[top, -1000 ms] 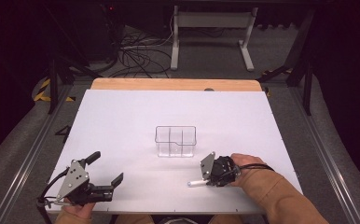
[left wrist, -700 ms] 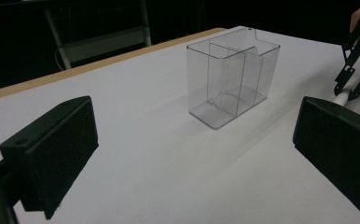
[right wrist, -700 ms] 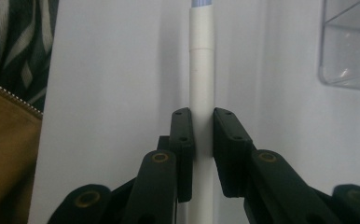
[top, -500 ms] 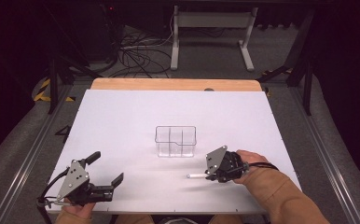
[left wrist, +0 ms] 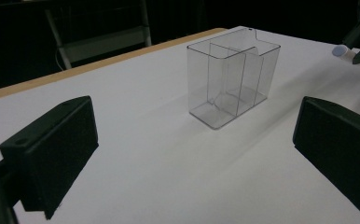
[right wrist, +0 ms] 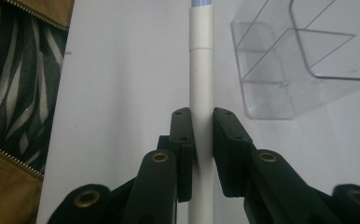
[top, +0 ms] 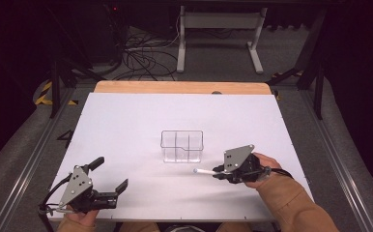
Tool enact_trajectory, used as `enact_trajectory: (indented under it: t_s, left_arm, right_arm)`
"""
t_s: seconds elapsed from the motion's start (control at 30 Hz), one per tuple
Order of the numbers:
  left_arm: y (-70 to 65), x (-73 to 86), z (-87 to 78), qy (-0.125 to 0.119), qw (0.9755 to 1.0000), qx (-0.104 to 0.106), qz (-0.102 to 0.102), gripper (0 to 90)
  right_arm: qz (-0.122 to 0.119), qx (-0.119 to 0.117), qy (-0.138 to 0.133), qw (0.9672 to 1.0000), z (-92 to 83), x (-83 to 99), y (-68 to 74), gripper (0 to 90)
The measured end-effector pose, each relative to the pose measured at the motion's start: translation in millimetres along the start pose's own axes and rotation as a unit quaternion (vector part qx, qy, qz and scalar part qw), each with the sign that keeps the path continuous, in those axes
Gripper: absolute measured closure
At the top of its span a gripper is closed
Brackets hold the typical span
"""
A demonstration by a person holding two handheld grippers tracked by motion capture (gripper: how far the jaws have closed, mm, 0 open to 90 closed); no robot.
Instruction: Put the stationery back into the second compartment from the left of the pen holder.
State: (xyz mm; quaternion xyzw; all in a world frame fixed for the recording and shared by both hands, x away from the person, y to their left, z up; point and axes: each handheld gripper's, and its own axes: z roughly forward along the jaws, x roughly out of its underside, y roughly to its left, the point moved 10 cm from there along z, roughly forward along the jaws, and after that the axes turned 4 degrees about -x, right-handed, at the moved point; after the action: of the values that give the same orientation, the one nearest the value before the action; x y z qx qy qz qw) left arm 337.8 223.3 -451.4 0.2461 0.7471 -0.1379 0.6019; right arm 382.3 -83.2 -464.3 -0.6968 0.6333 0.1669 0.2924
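Right gripper, lower right of the high view, clamps a white pen beside the clear organizer. Left gripper, lower left, stands wide open and empty.

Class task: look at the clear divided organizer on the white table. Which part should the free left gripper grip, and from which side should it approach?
Grip the top rim of the outer wall of the clear organizer, coming straight down from above. It stands upright with its open top up, so the thin wall edge fits between the open left gripper. The right gripper is shut on the white pen.
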Motion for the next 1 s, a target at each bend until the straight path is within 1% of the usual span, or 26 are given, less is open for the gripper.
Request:
enact_trajectory:
  t_s: [0.07,0.2,0.33,0.5,0.6,0.7,0.8,0.87,0.97,1.0]
  left_arm:
    - [0.0,0.0,0.0,0.000,1.0000,0.000,0.000,0.7]
    - [0.3,0.0,0.0,0.000,1.0000,0.000,-0.001,0.7]
    - [0.2,0.1,0.0,0.000,1.0000,0.000,-0.001,0.7]
    - [0.3,0.0,0.1,0.000,1.0000,0.000,-0.001,0.7]
    - [0.2,0.0,0.2,0.000,1.0000,0.000,-0.001,0.7]
    - [-0.4,-0.1,0.4,0.000,1.0000,0.002,0.000,0.7]
    - [-1.0,-0.2,0.4,0.001,1.0000,0.003,0.004,0.6]
    - [-0.8,-0.3,0.2,0.000,1.0000,0.002,0.002,0.6]
    - [-0.1,-0.1,0.0,-0.001,1.0000,0.002,-0.001,0.6]
    - [-0.1,0.0,0.1,-0.001,1.0000,0.002,-0.001,0.6]
  right_arm:
    - [0.003,0.007,-0.011,0.9999,-4.0,-2.4,-1.9,78.7]
    - [0.007,0.028,-0.028,0.9992,-9.7,-6.2,-6.7,78.7]
    - [0.019,0.043,-0.054,0.9975,-16.4,-12.0,-11.6,78.7]
    - [0.035,0.061,-0.092,0.9933,-25.1,-19.7,-17.9,78.7]
    - [0.043,0.071,-0.107,0.9908,-28.8,-22.4,-21.0,78.7]
    - [0.043,0.086,-0.118,0.9884,-30.8,-24.7,-23.8,78.7]
    - [0.053,0.096,-0.133,0.9851,-33.0,-27.8,-27.7,78.7]
    - [0.059,0.100,-0.144,0.9827,-34.9,-30.1,-29.7,78.7]
    - [0.063,0.111,-0.160,0.9787,-38.7,-33.2,-32.7,78.7]
    - [0.063,0.113,-0.164,0.9780,-40.0,-33.9,-33.3,78.7]
